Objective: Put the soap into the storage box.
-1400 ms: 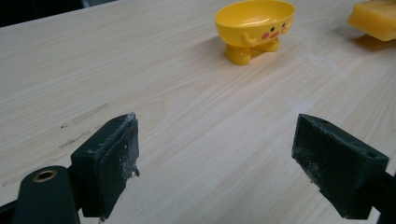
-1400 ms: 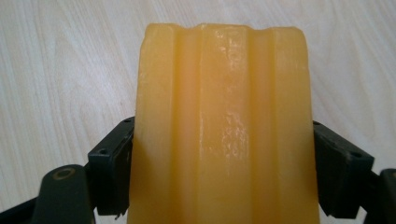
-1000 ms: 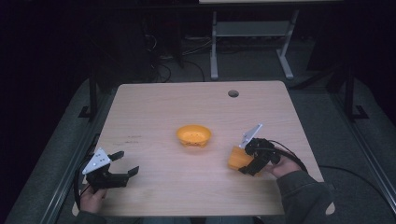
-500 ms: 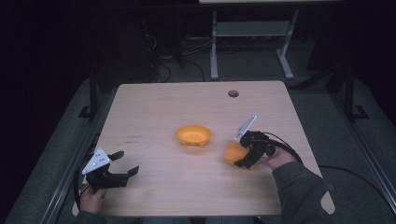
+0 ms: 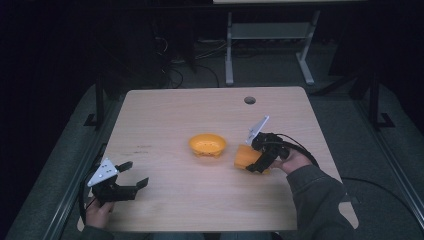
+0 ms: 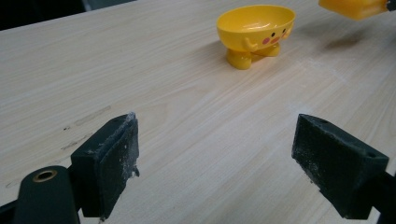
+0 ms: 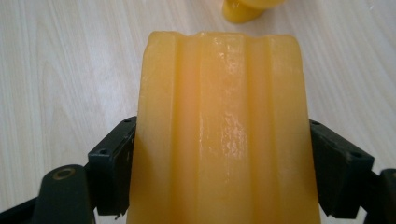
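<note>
Wooden table (image 5: 165, 125) carries a yellow footed bowl (image 5: 207, 145) at centre. Right gripper (image 5: 260, 159) clamps an orange ridged block (image 5: 246, 157) just beside the bowl, raised off the surface. Left gripper (image 5: 131, 176) sits near the front-left corner, jaws spread, holding nothing.

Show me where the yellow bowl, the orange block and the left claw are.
yellow bowl (image 5: 207, 144): high view, on its inner floor.
orange block (image 7: 224, 130): right gripper view, on its ridged top face.
left claw (image 6: 215, 172): left gripper view, midway between its two open fingertips.
</note>
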Demonstrator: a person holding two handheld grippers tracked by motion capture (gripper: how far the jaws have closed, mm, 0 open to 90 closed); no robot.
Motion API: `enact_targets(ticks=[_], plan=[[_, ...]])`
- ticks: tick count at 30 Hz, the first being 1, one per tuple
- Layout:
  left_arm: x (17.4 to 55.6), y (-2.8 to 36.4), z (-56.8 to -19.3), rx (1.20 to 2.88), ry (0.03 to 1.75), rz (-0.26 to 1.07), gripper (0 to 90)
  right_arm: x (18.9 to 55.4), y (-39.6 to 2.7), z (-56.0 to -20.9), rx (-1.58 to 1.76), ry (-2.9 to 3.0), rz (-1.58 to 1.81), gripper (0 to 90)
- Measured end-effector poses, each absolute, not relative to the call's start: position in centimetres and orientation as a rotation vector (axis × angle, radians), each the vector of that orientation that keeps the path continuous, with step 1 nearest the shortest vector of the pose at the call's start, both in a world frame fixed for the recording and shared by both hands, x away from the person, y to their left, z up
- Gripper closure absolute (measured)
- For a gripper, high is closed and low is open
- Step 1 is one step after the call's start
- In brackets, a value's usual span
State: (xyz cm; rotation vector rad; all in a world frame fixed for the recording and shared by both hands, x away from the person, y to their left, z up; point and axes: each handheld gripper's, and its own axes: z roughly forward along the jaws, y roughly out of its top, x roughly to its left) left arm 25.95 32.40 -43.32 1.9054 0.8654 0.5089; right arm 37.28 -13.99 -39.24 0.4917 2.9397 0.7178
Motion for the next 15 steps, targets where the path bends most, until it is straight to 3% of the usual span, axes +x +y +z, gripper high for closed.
enact_targets(ticks=[15], plan=[[26.0,32.5,-43.3,1.899,0.867,0.51,14.3,39.3,-12.1,-37.8,0.438,2.945,0.727,20.6]])
